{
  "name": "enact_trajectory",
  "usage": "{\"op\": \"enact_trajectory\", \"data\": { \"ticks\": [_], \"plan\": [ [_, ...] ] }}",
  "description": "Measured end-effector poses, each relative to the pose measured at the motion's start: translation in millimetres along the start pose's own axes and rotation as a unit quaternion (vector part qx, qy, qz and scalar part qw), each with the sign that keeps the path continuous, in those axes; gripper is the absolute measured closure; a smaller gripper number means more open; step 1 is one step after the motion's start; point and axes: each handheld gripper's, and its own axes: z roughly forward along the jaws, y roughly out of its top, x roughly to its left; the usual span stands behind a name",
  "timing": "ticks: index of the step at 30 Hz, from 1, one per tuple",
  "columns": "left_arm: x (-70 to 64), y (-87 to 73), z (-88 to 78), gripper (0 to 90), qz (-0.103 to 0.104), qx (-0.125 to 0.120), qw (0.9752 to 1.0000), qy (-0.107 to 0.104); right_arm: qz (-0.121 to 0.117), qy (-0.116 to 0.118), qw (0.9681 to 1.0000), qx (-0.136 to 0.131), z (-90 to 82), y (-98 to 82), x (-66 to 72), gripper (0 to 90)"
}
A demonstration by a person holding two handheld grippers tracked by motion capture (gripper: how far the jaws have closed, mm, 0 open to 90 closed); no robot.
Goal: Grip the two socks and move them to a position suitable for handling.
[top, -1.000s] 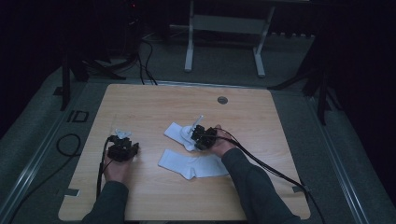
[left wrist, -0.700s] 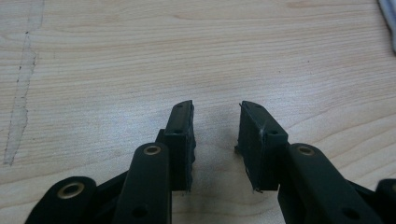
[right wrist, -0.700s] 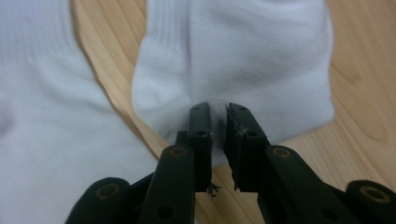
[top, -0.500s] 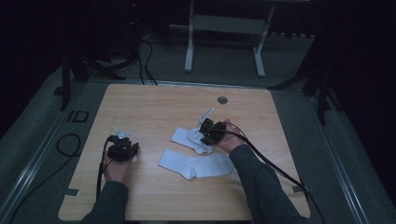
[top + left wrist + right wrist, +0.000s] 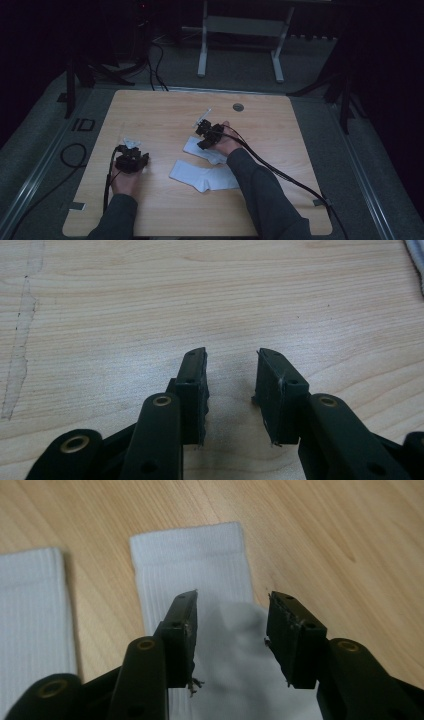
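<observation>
Since the earlier frames the right gripper (image 5: 202, 121) has moved off toward the far edge of the pale wooden counter (image 5: 160, 107), its jaws just opening; they now stand apart, holding nothing, above the folded white ribbed sock (image 5: 200, 575). A second white sock (image 5: 202, 176) lies nearer the front edge. The left gripper (image 5: 231, 371) rests low, part open and empty. Dark room beyond.

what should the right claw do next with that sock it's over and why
Probably lift clear. The right claw has just been opening; its jaws stand apart above the folded white sock, pressing nothing. The sock lies flat on the table, seemingly released.
</observation>
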Motion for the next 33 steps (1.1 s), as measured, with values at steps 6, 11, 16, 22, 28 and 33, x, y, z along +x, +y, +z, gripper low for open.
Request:
{"op": "enact_trajectory", "data": {
  "ticks": [6,11,16,22,28,33],
  "plan": [
    [-0.1,0.0,0.1,65.3,0.000,-0.001,1.0000,-0.001,0.020,0.002,0.9995,0.023,13.7,-4.2,-6.6,75.4],
    [0.2,0.0,0.0,65.3,0.000,0.000,1.0000,-0.001,0.008,-0.004,0.9999,0.007,0.2,-1.9,-4.7,85.8],
    [1.0,-0.2,-0.3,65.3,-0.002,0.000,1.0000,-0.001,-0.001,-0.014,0.9999,0.002,-22.0,-4.2,-5.9,85.0],
    [0.6,-0.4,-0.5,65.2,-0.002,0.000,1.0000,0.000,0.002,-0.030,0.9995,-0.013,-51.1,-20.8,-13.3,83.6],
    [1.1,-0.5,-0.3,65.2,-0.006,-0.001,1.0000,0.001,0.019,-0.042,0.9988,-0.015,-65.6,-48.6,-26.3,83.9],
    [1.9,-0.7,-0.7,65.3,-0.008,-0.001,1.0000,0.002,0.032,-0.051,0.9981,-0.013,-72.3,-72.9,-36.2,84.0]
  ]
}}
